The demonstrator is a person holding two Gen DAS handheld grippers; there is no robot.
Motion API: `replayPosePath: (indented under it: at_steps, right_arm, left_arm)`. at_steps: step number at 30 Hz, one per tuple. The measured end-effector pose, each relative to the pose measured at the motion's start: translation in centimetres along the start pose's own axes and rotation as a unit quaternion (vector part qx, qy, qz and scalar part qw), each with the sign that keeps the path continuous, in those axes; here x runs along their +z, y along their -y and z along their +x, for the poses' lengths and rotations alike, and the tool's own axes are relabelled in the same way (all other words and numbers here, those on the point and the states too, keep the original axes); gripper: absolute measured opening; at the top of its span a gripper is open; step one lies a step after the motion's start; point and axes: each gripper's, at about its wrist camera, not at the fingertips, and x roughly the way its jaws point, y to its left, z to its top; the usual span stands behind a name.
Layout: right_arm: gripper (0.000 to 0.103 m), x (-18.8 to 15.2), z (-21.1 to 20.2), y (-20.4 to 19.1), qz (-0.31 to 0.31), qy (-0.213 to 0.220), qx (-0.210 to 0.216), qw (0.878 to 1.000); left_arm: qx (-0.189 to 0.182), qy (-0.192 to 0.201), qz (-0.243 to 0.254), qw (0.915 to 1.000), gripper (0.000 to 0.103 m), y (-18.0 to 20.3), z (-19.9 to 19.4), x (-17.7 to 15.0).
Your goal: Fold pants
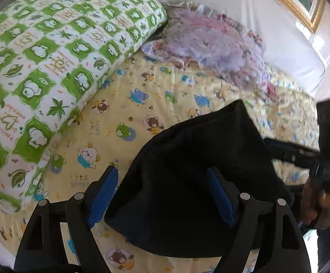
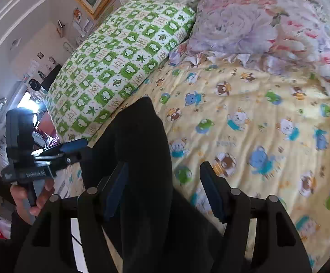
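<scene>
Black pants [image 1: 199, 141] lie bunched on a yellow bear-print sheet [image 1: 153, 95]. My left gripper [image 1: 162, 186] hovers over them, its blue pads [image 1: 103, 195] wide apart and open, the cloth spread between and below them. In the right wrist view the pants [image 2: 139, 136] run as a long dark strip under the left finger of my right gripper [image 2: 165, 186], which is open with its pads clear of the cloth. Each gripper shows in the other's view: the right gripper [image 1: 276, 145] at the right edge, the left gripper [image 2: 80, 149] at the left, both held by a hand [image 2: 33, 195].
A green-and-white checked pillow [image 2: 119, 63] lies along the left of the bed and a floral pillow [image 2: 255, 27] at its head. A gold-framed picture [image 1: 301, 2] hangs on the wall. A wide stretch of the yellow sheet [image 2: 255, 125] lies right of the pants.
</scene>
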Motion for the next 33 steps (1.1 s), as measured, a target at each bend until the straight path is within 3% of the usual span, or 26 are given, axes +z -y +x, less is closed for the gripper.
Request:
replayPosePath:
  at_steps: [2, 9, 12, 15, 17, 21, 25, 26, 31, 32, 33]
  right_arm:
    - [0.066, 0.6, 0.6, 0.2, 0.006, -0.002, 0.002, 1.000]
    - [0.066, 2.1, 2.5, 0.6, 0.016, -0.014, 0.030, 0.999]
    - [0.066, 2.6, 3.3, 0.0, 0.010, -0.022, 0.040, 0.999]
    - [0.066, 2.7, 3.4, -0.4, 0.018, -0.025, 0.062, 0.998]
    - [0.066, 2.4, 2.3, -0.1, 0.036, -0.013, 0.067, 0.997]
    - [0.066, 0.4, -0.5, 0.3, 0.036, -0.012, 0.049, 0.998]
    - [0.066, -3.5, -3.2, -0.2, 0.029, -0.026, 0.033, 0.999]
    - [0.066, -4.4, -3.7, -0.5, 0.028, -0.029, 0.029, 0.999]
    - [0.066, -7.8, -3.9, -1.8, 0.030, -0.046, 0.031, 0.998]
    - [0.066, -8.2, -3.5, -2.0, 0.026, -0.052, 0.025, 0.998]
    - [0.066, -8.5, -3.0, -2.2, 0.022, -0.055, 0.017, 0.998]
  left_arm:
    - [0.011, -0.001, -0.010, 0.9999, 0.080, -0.8, 0.1, -0.6]
    - [-0.001, -0.003, -0.087, 0.9962, 0.080, -4.4, -0.1, -3.4]
    - [-0.036, 0.015, -0.089, 0.9953, 0.080, -4.1, -1.4, -2.5]
    - [-0.093, 0.022, -0.076, 0.9925, 0.080, -2.3, -1.6, -1.0]
    - [-0.097, 0.026, -0.050, 0.9937, 0.080, -0.4, -1.5, 0.2]
    - [-0.084, 0.023, 0.052, 0.9948, 0.081, 4.0, 0.2, 3.7]
    - [-0.095, -0.016, 0.165, 0.9815, 0.081, 7.2, 3.2, 6.7]
    - [-0.108, -0.033, 0.193, 0.9746, 0.081, 7.9, 4.0, 7.4]
    - [-0.127, -0.086, 0.244, 0.9575, 0.080, 10.1, 7.1, 8.5]
    - [-0.121, -0.093, 0.250, 0.9562, 0.072, 10.6, 7.8, 8.5]
    - [-0.123, -0.096, 0.255, 0.9541, 0.057, 10.9, 8.1, 8.3]
